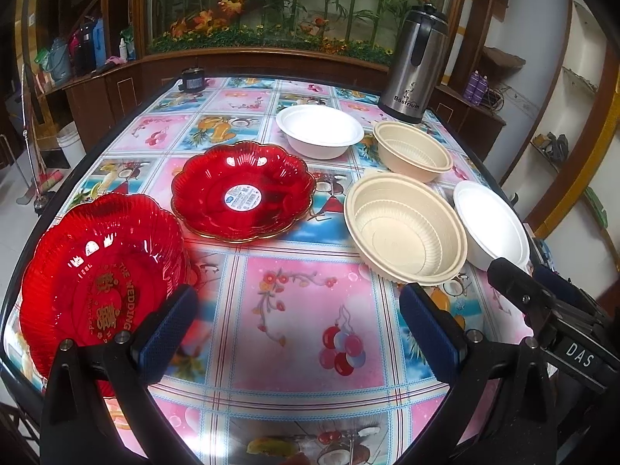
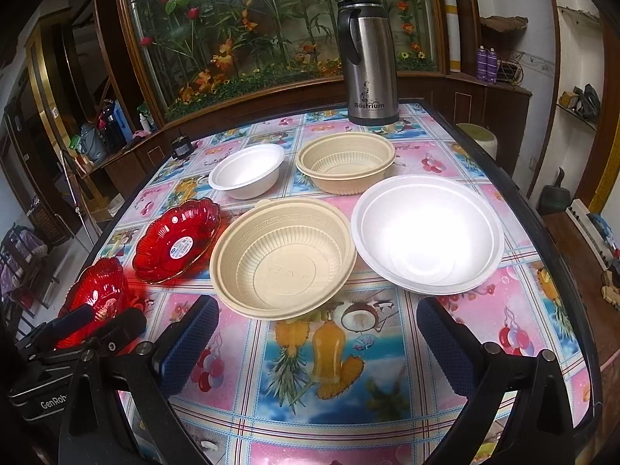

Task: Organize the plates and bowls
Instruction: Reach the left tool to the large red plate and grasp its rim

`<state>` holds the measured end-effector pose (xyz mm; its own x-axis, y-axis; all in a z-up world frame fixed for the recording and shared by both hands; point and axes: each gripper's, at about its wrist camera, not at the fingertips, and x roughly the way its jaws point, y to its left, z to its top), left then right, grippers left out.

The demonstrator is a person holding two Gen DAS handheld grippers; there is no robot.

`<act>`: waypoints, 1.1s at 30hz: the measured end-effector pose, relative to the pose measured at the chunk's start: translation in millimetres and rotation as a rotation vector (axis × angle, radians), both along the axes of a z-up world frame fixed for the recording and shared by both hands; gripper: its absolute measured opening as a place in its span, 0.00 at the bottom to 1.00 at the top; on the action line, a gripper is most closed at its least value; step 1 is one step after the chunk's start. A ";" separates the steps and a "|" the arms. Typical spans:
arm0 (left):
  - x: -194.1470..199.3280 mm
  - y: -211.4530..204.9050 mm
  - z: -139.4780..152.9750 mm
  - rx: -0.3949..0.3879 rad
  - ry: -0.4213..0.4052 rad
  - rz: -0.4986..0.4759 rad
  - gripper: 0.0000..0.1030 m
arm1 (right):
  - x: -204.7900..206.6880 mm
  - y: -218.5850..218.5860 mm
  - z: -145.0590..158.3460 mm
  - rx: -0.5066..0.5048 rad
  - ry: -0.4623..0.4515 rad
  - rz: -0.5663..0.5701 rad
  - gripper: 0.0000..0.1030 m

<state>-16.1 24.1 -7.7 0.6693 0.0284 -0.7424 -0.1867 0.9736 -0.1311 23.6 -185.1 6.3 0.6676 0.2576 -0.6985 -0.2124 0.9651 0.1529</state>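
Left gripper (image 1: 298,333): nearest the left wrist camera; its two blue-padded fingers (image 1: 168,325) are spread wide over bare tablecloth, holding nothing and touching nothing.
Right gripper (image 2: 316,345): fingers (image 2: 190,343) likewise spread wide above the tablecloth, nothing between them; the near beige bowl sits just beyond the tips.
Near red plate (image 1: 100,275): scalloped, gold lettering inside, at the table's left near edge, partly behind the left gripper's left finger; whether they touch cannot be told.
Far red plate (image 1: 242,192): gold rim, round sticker at its centre, apart from the near red plate, toward the table's middle.
Near beige bowl (image 2: 283,257): ribbed, upright, just beside the near white bowl.
Near white bowl (image 2: 428,232): shallow, wide, upright, at the right side of the table.
Far beige bowl (image 2: 345,162): upright, in front of the flask.
Far white bowl (image 2: 246,170): upright, left of the far beige bowl, apart from it.
Flask (image 2: 366,58): steel, black handle, at the table's far edge.
Table (image 2: 515,333): covered by a bright fruit-and-flower checked cloth.
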 end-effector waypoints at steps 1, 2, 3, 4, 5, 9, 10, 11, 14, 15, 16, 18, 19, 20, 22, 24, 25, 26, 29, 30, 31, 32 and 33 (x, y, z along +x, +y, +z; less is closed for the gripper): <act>-0.3 0.2 -0.2 0.001 0.001 0.003 1.00 | -0.1 -0.1 0.0 0.001 0.001 -0.001 1.00; -0.5 0.4 -0.3 -0.001 0.002 0.005 1.00 | -0.5 -0.3 0.4 0.001 0.001 -0.002 1.00; -1.2 1.8 -0.5 -0.003 0.002 0.006 1.00 | -0.6 -0.3 0.5 0.000 0.002 -0.001 1.00; -2.5 3.1 -0.8 -0.003 0.001 0.008 1.00 | -0.5 -0.4 0.6 0.000 0.001 0.001 1.00; -3.8 3.6 -1.1 -0.001 0.001 0.010 1.00 | -0.9 -0.4 0.8 -0.002 -0.001 0.002 1.00; -8.9 10.3 -2.6 0.008 0.003 0.031 1.00 | -1.1 -1.6 -0.1 0.003 0.001 0.003 1.00; -9.9 12.4 -2.5 0.009 0.004 0.034 1.00 | -0.5 -1.5 -1.1 0.007 0.005 0.004 1.00; -11.5 14.8 -1.7 0.013 0.001 0.041 1.00 | 0.2 -1.0 -2.5 0.013 0.011 0.006 1.00; -19.3 26.4 1.8 0.029 -0.016 0.073 1.00 | -0.2 2.2 -4.0 0.031 0.022 0.026 1.00; -21.5 30.3 2.8 0.030 -0.020 0.083 1.00 | -0.8 3.6 -3.7 0.036 0.023 0.032 1.00; -24.2 35.1 4.0 0.032 -0.025 0.096 1.00 | -1.4 5.8 -3.0 0.042 0.022 0.041 1.00; -29.6 46.0 6.4 0.040 -0.030 0.125 1.00 | -1.8 10.4 -2.1 0.052 0.024 0.057 1.00; -32.3 51.9 7.6 0.041 -0.035 0.137 1.00 | -1.9 12.5 -1.8 0.059 0.026 0.063 1.00; -36.3 60.0 9.2 0.042 -0.041 0.154 1.00 | -2.5 15.5 -1.0 0.074 0.027 0.073 1.00; -41.2 72.3 10.2 0.041 -0.046 0.174 1.00 | -3.1 20.9 -0.2 0.094 0.028 0.089 1.00; -49.0 90.1 10.7 0.027 -0.048 0.194 1.00 | -4.9 30.1 1.8 0.110 0.033 0.118 1.00; -52.6 96.2 10.4 0.022 -0.044 0.206 1.00 | -5.9 34.9 2.5 0.112 0.033 0.133 1.00; -58.0 109.1 9.4 0.008 -0.041 0.225 1.00 | -7.5 42.7 3.9 0.112 0.033 0.156 1.00; -70.0 138.4 6.0 -0.012 -0.032 0.302 1.00 | -11.0 59.4 6.4 0.125 0.038 0.202 1.00; -73.0 148.1 4.0 -0.017 -0.026 0.330 1.00 | -12.0 67.0 7.1 0.134 0.043 0.223 1.00; -76.0 157.2 2.5 -0.022 -0.019 0.356 1.00 | -13.0 72.2 8.0 0.144 0.049 0.240 1.00; -77.9 167.5 -0.4 -0.024 -0.008 0.388 1.00 | -12.9 79.3 8.4 0.159 0.061 0.261 1.00; -78.2 175.0 -3.3 -0.026 0.006 0.414 1.00 | -11.9 87.0 8.1 0.184 0.082 0.287 1.00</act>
<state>-94.3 199.1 -11.0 0.6005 0.2760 -0.7505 -0.5631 0.8124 -0.1518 11.7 -98.0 14.4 0.4937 0.5527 -0.6714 -0.4506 0.8229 0.3461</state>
